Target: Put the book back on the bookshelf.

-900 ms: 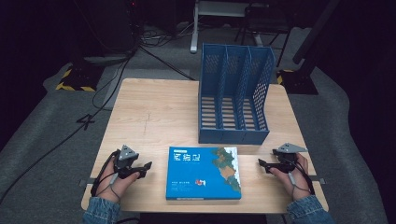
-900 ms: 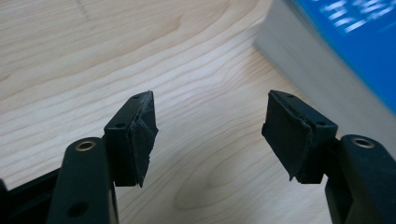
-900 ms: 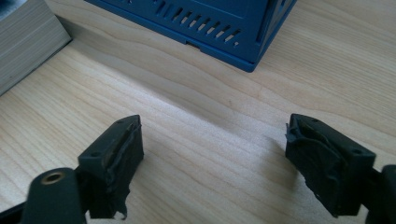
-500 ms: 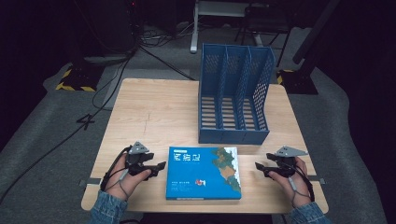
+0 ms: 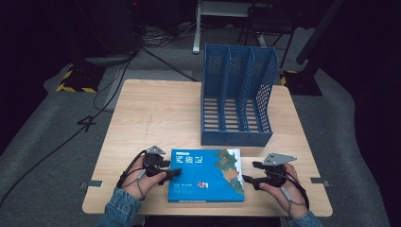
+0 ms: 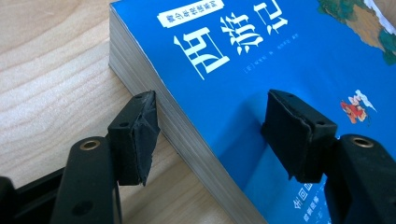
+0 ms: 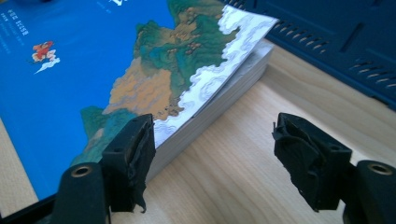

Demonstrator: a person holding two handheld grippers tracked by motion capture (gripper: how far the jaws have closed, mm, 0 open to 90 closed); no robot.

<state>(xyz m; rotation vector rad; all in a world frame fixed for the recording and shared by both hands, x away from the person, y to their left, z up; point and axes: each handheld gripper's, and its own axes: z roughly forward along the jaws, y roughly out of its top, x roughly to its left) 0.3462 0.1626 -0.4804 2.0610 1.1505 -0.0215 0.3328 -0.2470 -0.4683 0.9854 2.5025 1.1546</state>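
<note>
A thick blue book (image 5: 206,174) lies flat near the table's front edge, with white characters and a landscape picture on its cover. My left gripper (image 5: 170,173) is open at the book's left edge. In the left gripper view one jaw stands over the cover and the other beside the page edge of the book (image 6: 261,84), so the left gripper (image 6: 219,133) straddles that edge. My right gripper (image 5: 249,179) is open at the book's right edge. In the right gripper view the right gripper (image 7: 219,161) has one jaw at the edge of the book (image 7: 154,79) and the other over bare wood.
A blue three-slot file rack (image 5: 238,97) stands upright behind the book, at the table's right of centre; its base (image 7: 336,42) lies close beyond the book's far corner. The wooden table (image 5: 156,113) is bare on the left. Cables and stands lie on the floor beyond.
Both hands have moved inward toward the book. The left gripper went from well left of it to straddling its left edge; the right gripper closed in on its right edge.
</note>
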